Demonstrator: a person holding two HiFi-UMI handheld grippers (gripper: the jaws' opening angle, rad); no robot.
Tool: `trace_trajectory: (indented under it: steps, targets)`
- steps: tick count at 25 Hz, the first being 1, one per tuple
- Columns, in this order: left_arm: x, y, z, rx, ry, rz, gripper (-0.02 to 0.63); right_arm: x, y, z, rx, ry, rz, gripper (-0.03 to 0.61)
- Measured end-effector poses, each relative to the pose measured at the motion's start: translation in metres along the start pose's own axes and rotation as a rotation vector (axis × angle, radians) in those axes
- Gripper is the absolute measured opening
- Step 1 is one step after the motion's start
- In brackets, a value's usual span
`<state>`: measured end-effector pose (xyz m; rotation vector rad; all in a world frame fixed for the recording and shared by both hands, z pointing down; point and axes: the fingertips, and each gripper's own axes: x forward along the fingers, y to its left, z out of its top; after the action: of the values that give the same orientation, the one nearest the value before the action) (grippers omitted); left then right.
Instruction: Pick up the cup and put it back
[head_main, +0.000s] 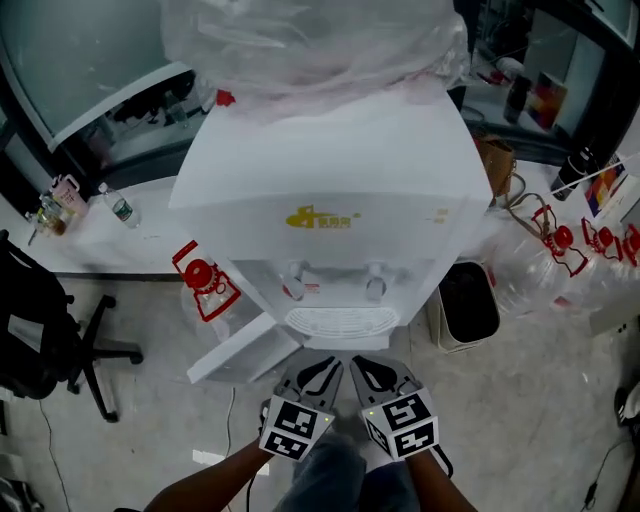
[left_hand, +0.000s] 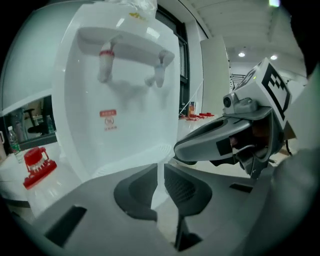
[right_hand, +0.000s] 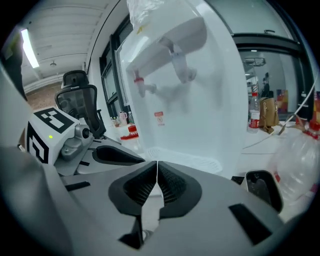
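Fingers of the left gripper (left_hand: 159, 167) stand almost together, with only a thin slit of light between the pads and nothing in it. The right gripper (right_hand: 157, 166) has its fingers closed tip to tip, also on nothing. Both sit side by side at 6 o'clock in the head view, pointing toward 12 o'clock at the white water dispenser (head_main: 330, 170), just short of its drip tray (head_main: 335, 322). The cup shows in none of the views.

From left to right, the head view alone takes in the black office chair (head_main: 60, 340) at 9 o'clock, the counter (head_main: 150, 250) with a small bottle (head_main: 118, 207) at 10 o'clock, a red-capped jug (head_main: 205, 280) beside the dispenser's open lower door (head_main: 240, 350), the clear plastic wrap (head_main: 310, 35) on top at 12 o'clock, and a dark bin (head_main: 468, 305) at 3 o'clock.

The left gripper view looks up under the two taps (left_hand: 106, 62) and shows a red label (left_hand: 107, 120) on the recess wall, hidden from the head view; the right gripper lies at its 3 o'clock.

The right gripper view shows a brown paper bag (right_hand: 270, 115) at 3 o'clock.
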<state>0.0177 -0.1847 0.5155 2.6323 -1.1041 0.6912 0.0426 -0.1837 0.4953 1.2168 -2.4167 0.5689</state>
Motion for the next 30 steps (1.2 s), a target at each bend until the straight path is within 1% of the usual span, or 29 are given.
trace_trajectory:
  steps: [4,10,17,22,26,30]
  targets:
    - [-0.045,-0.013,0.063,-0.022,-0.017,0.013,0.037,-0.045,0.021,0.053,0.030,-0.004,0.003,0.021]
    - [-0.114,-0.034,0.152,-0.049,-0.038,0.060,0.020,-0.115,0.054,0.129,0.047,-0.016,0.016,0.021]
    - [-0.190,-0.061,0.232,-0.066,-0.077,0.114,0.014,-0.195,0.092,0.198,0.032,-0.053,0.027,0.021]
    - [-0.234,-0.076,0.264,-0.100,-0.104,0.156,0.012,-0.237,0.120,0.226,0.009,-0.089,0.032,0.020]
    - [-0.259,-0.089,0.271,-0.130,-0.113,0.184,0.012,-0.260,0.136,0.230,-0.003,-0.106,0.025,0.020]
    - [-0.271,-0.096,0.274,-0.141,-0.127,0.204,0.012,-0.273,0.144,0.230,-0.004,-0.113,0.018,0.021]
